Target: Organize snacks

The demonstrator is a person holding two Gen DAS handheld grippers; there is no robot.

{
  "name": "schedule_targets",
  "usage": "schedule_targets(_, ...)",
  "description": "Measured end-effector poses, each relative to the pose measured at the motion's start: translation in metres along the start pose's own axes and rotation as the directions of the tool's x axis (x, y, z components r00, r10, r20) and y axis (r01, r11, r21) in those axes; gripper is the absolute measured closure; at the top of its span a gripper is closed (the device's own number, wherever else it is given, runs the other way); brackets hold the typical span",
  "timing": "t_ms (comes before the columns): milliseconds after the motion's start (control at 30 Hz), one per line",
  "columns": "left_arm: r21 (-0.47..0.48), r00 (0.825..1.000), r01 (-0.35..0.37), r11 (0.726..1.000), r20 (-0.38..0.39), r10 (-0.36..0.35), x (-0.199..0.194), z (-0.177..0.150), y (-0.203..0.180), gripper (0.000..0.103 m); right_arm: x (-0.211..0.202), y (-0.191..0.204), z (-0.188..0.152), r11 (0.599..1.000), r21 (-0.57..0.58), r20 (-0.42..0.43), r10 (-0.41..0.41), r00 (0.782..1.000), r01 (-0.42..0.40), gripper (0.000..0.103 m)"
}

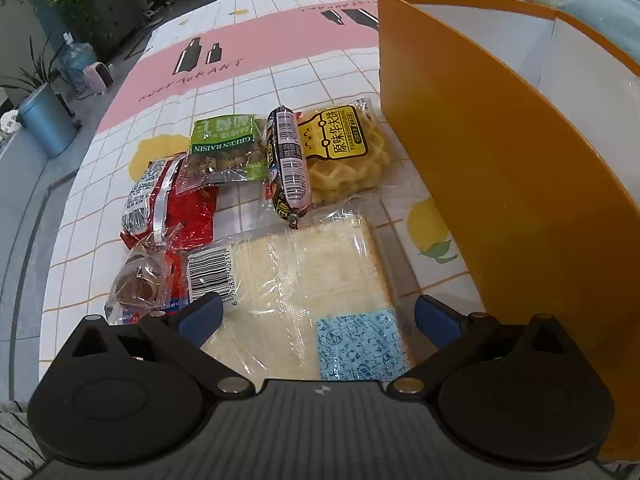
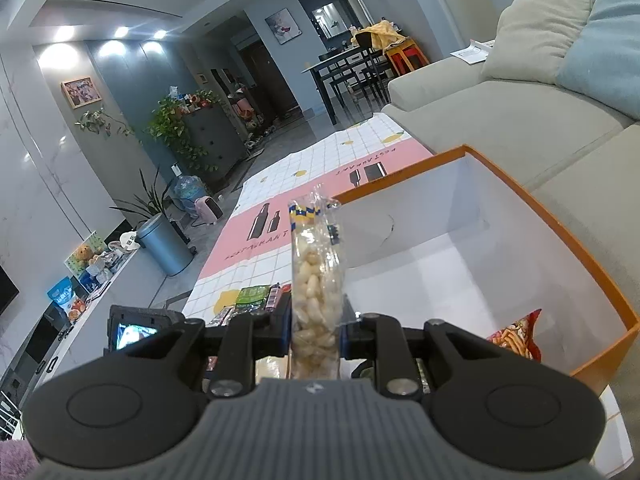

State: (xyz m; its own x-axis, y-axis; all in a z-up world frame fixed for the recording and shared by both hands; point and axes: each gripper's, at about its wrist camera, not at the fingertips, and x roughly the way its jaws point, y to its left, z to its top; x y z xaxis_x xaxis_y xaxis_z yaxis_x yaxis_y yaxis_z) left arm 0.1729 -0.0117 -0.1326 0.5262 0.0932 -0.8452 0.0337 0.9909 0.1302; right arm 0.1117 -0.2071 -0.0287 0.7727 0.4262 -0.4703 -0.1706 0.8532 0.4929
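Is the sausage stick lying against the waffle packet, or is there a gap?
Touching. The left wrist view shows the sausage stick lying along the waffle packet, overlapping its left edge with no tablecloth visible between them.

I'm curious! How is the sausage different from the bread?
The sausage is a small, round tube in a dark and pink printed wrapper; the bread is a big, flat, pale slab in clear plastic. The sausage lies farther from the camera. Both are sealed snacks lying on the tablecloth.

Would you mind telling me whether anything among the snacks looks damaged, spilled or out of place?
Nothing stands out. The bread pack, waffle pack, sausage and raisin bag lie sealed on the tablecloth, somewhat overlapping, beside the orange box. Nothing has spilled.
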Motion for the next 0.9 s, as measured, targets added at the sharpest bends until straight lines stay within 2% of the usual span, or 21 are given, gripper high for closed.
schedule_targets(100,-0.028,1.000,0.021,0.999,0.003,-0.021,-0.006,0.002,0.008,0.000,-0.001,-0.002,0.000,1.000,0.005,0.005,0.001,1.000,-0.001,0.083)
schedule_targets(300,0.027,0.988,0.152,0.988,0.006,-0.152,-0.020,0.001,0.023,0.030,-0.005,-0.004,-0.002,1.000,0.021,0.023,0.002,1.000,-0.002,0.083)
schedule_targets(400,-0.018,0.968,0.252,0.968,-0.011,-0.252,-0.026,0.003,0.037,0.063,-0.008,-0.005,-0.005,0.999,0.033,0.028,0.006,1.000,-0.007,0.083)
schedule_targets(433,-0.058,0.949,0.311,0.949,-0.025,-0.313,-0.027,0.004,0.045,0.085,-0.007,-0.005,-0.006,0.999,0.033,0.029,0.005,1.000,-0.006,0.083)
schedule_targets(467,-0.097,0.933,0.351,0.931,-0.042,-0.356,-0.026,0.004,0.051,0.097,-0.007,-0.005,-0.006,1.000,0.031,0.030,0.004,1.000,-0.005,0.083)
schedule_targets(500,-0.144,0.921,0.374,0.916,-0.061,-0.385,-0.023,0.005,0.059,0.096,-0.007,-0.004,-0.007,1.000,0.029,0.030,0.002,1.000,-0.003,0.083)
schedule_targets(567,-0.194,0.910,0.387,0.901,-0.075,-0.407,-0.021,0.004,0.068,0.096,-0.008,-0.004,-0.008,0.999,0.032,0.030,0.003,1.000,-0.004,0.083)
schedule_targets(633,-0.174,0.913,0.387,0.905,-0.064,-0.403,-0.026,0.004,0.072,0.095,-0.007,-0.004,-0.008,0.999,0.034,0.027,0.008,1.000,-0.009,0.083)
schedule_targets(700,-0.136,0.930,0.358,0.924,-0.034,-0.366,-0.039,0.004,0.075,0.092,-0.008,-0.003,-0.010,0.999,0.032,0.025,0.006,1.000,-0.007,0.083)
schedule_targets(733,-0.121,0.938,0.341,0.932,-0.019,-0.345,-0.047,0.005,0.078,0.084,-0.008,-0.002,-0.010,1.000,0.028,0.024,0.005,1.000,-0.005,0.083)
schedule_targets(767,-0.120,0.943,0.329,0.937,-0.023,-0.333,-0.051,0.005,0.083,0.064,-0.007,-0.002,-0.010,1.000,0.025,0.023,0.003,1.000,-0.004,0.083)
schedule_targets(800,-0.122,0.943,0.323,0.939,-0.040,-0.329,-0.054,0.005,0.086,0.052,-0.007,-0.001,-0.010,1.000,0.022,0.021,0.003,1.000,-0.003,0.083)
schedule_targets(833,-0.120,0.943,0.315,0.941,-0.072,-0.325,-0.058,0.003,0.088,0.033,-0.007,-0.002,-0.009,1.000,0.022,0.020,0.002,1.000,-0.003,0.083)
schedule_targets(867,-0.106,0.945,0.304,0.947,-0.092,-0.314,-0.060,0.001,0.087,0.030,-0.007,-0.002,-0.009,1.000,0.024,0.019,0.002,1.000,-0.002,0.083)
schedule_targets(900,-0.078,0.949,0.292,0.953,-0.103,-0.299,-0.062,-0.003,0.086,0.030,-0.006,-0.003,-0.007,1.000,0.027,0.019,0.001,1.000,-0.001,0.083)
